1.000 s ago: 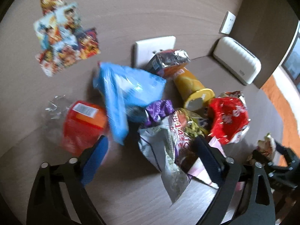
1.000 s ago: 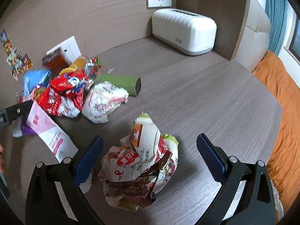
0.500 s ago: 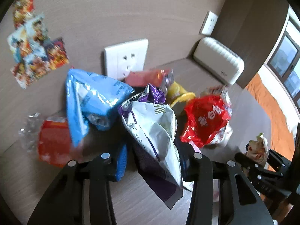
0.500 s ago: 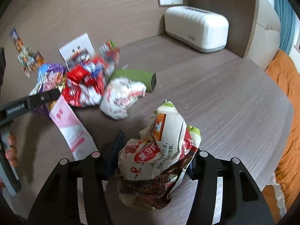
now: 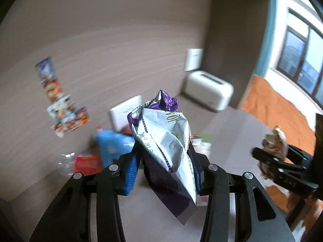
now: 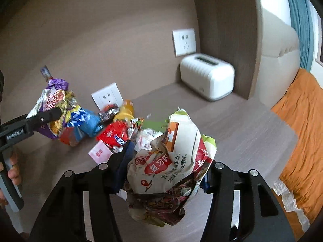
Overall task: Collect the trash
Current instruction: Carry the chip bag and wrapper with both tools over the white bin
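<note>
My left gripper (image 5: 164,167) is shut on a crumpled purple and silver snack bag (image 5: 165,141) and holds it in the air above the table; the bag also shows in the right wrist view (image 6: 54,109). My right gripper (image 6: 165,169) is shut on a crumpled white, red and green wrapper (image 6: 171,161), lifted off the table; it also shows in the left wrist view (image 5: 274,141). A pile of trash lies by the wall: a blue bag (image 6: 82,121), a red wrapper (image 6: 113,135), a yellow tube (image 6: 126,109), a pink slip (image 6: 100,152), a white crumpled wrapper (image 6: 147,139).
A white toaster-like appliance (image 6: 208,76) stands in the back corner of the wooden table (image 6: 242,133). Wall sockets (image 6: 184,41) and stickers (image 5: 60,109) are on the wall. An orange bedspread (image 6: 302,133) lies beyond the table's right edge. A red packet (image 5: 86,162) lies at left.
Both grippers closed on their wrappers and have lifted them off the table. The left gripper has risen and swung so the pile now sits lower and farther away.
</note>
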A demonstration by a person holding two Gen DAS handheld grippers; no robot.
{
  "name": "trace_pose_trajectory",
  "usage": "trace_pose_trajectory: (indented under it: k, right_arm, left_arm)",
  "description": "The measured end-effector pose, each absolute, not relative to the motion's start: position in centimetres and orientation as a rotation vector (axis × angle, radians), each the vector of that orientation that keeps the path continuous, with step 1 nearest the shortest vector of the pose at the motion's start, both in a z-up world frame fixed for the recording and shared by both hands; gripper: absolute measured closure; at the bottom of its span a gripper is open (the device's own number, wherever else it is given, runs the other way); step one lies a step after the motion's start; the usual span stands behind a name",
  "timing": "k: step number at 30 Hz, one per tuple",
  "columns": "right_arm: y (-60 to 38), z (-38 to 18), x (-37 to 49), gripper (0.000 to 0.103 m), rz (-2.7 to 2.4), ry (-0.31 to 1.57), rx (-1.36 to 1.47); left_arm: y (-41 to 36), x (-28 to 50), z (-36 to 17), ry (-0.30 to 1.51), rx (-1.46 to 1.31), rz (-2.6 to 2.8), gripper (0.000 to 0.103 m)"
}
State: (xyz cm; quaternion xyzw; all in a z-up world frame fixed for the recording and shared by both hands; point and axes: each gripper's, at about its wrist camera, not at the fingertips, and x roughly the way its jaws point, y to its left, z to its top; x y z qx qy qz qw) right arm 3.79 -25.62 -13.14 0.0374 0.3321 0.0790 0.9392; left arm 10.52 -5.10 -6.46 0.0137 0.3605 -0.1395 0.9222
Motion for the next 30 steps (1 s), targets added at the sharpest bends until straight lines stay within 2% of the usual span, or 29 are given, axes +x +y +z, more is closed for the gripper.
trace_pose_trajectory:
  k: [8,16,22,30]
  right_arm:
    - [-33.5,-11.4,-3.4,0.046,-0.025,0.648,0.109]
    - [-42.3,-15.8,-9.2,0.046,-0.249,0.751,0.29]
    - [-47.1,-24.3,-10.6,0.046,-0.345,0.87,0.433]
    - [-51.5,-40.7,-9.1,0.046,-0.346,1.002,0.554]
  left_arm:
    - [-17.7,5.5,-7.6,0.747,0.221,-0.601,0.06]
    - [-30.2,0.5,-14.1,0.848,0.403,-0.909,0.06]
    - [-37.3,-2.2,-22.8,0.994,0.524,-1.029,0.06]
    - [-42.5,-2.4,-38.6,1.153,0.593,-1.038,0.06]
